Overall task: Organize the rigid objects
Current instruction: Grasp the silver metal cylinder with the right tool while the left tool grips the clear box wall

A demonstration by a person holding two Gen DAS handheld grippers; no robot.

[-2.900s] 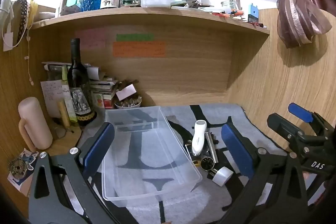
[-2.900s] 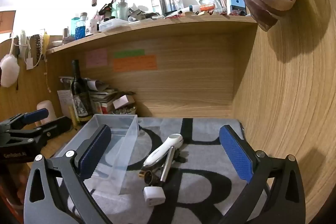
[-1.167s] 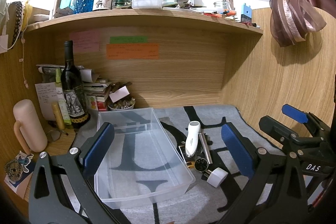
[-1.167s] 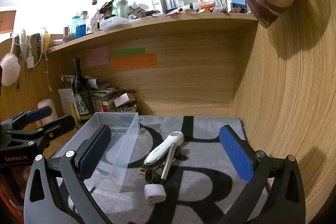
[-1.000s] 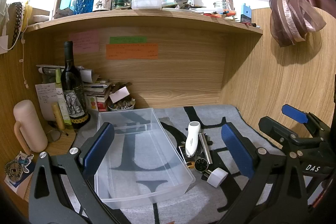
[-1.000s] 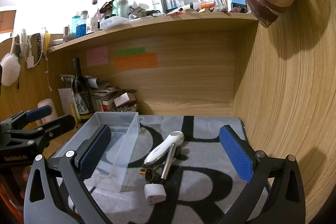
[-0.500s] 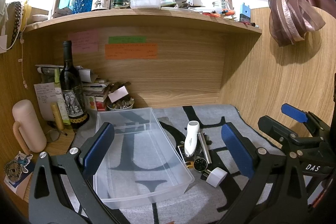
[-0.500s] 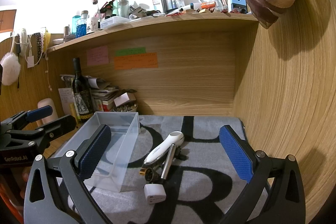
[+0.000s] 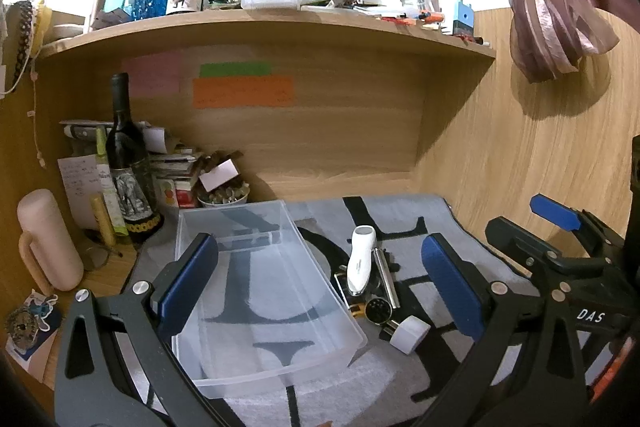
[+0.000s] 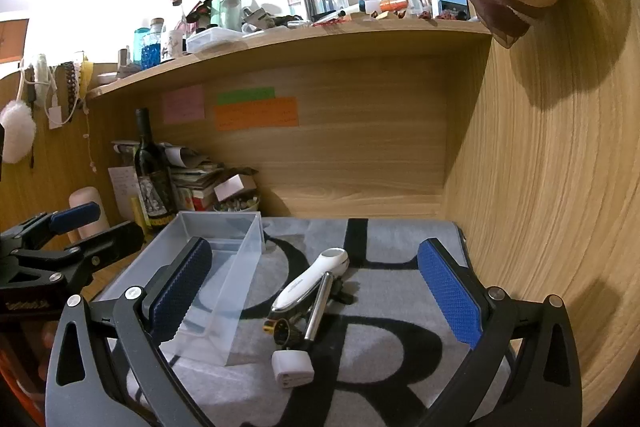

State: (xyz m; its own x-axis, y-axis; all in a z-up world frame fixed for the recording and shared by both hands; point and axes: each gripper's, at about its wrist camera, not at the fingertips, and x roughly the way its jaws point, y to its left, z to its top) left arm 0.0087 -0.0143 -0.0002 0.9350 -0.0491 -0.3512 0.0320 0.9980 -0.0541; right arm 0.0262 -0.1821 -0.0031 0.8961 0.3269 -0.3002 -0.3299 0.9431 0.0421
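I hold both tools above a grey mat (image 10: pixel 400 359) with black lettering, in a wooden desk alcove. My left gripper (image 9: pixel 320 279) has its blue-padded fingers spread wide, gripping nothing; between them, just ahead, sits a clear plastic bin (image 9: pixel 256 283), with no objects visible inside it. Just right of the bin, inside the span of my left fingers, lies a small cluster: a white handheld device (image 9: pixel 361 259) resting across a silver metal rod (image 9: pixel 386 277), a round black dial-like piece (image 9: pixel 378 310) nearer to me, and a white charger plug (image 9: pixel 410 334) nearest of all. My right gripper (image 10: pixel 316 295) is likewise spread wide and holds nothing; from its camera the same cluster lies centred between the fingers, the white handheld device (image 10: pixel 312 285) angled away, the white charger plug (image 10: pixel 292 367) closest, the clear plastic bin (image 10: pixel 224 267) ahead of its left finger. A dark wine bottle (image 9: pixel 128 167) stands far ahead-left against the alcove's back.
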